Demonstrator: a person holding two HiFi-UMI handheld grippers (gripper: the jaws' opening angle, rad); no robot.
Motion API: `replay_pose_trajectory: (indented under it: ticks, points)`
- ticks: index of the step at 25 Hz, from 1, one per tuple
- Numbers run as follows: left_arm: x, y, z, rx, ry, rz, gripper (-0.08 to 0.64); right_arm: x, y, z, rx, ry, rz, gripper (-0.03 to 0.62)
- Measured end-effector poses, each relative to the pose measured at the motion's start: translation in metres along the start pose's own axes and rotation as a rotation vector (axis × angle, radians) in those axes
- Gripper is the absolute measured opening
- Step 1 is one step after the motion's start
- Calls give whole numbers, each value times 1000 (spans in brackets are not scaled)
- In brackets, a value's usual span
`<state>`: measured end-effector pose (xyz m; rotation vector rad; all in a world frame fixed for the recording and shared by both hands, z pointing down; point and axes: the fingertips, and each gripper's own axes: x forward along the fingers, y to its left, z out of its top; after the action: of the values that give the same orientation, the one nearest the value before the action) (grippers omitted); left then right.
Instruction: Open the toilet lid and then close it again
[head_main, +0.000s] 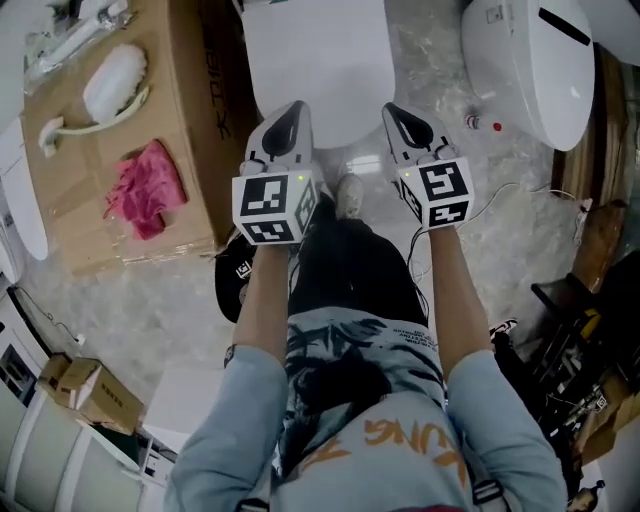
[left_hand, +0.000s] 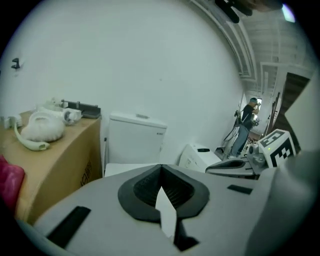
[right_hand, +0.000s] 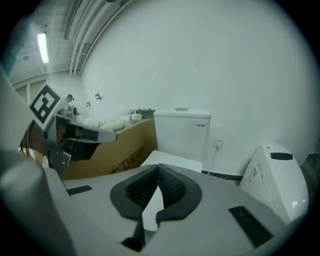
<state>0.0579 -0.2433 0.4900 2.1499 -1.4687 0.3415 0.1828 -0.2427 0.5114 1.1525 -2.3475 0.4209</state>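
Note:
The white toilet has its lid (head_main: 320, 60) down flat, at the top middle of the head view. Both grippers hang side by side in the air in front of it, near its front edge, touching nothing. My left gripper (head_main: 290, 110) is shut with nothing in it; its dark pads (left_hand: 145, 187) meet in the left gripper view, with the lid (left_hand: 122, 169) and tank (left_hand: 135, 139) behind. My right gripper (head_main: 398, 113) is shut and holds nothing either. Beyond its closed pads (right_hand: 172, 187) show the lid (right_hand: 172, 161) and tank (right_hand: 181, 132).
A cardboard box (head_main: 190, 120) stands left of the toilet, with a pink cloth (head_main: 145, 190) and white parts on it. A second white toilet (head_main: 530, 60) lies at the right. Cables run over the floor at the right. A person (left_hand: 246, 125) stands far off.

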Motion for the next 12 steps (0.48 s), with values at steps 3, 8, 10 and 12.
replay_pose_trajectory:
  ticks: [3,8,10,12]
  points:
    - [-15,-15,46,14,-66,22,25,-24,-4,50,43,-102,-20,12]
    - [-49,-31,110,0,-159,105,25,-73,-5,126,65,-246,-48,13]
    - [-66,-40,136,8,-200,119,25,-94,-7,153,76,-302,-65,12]
    - [-81,-54,165,56,-248,118,25,-115,-10,179,82,-358,-84,12]
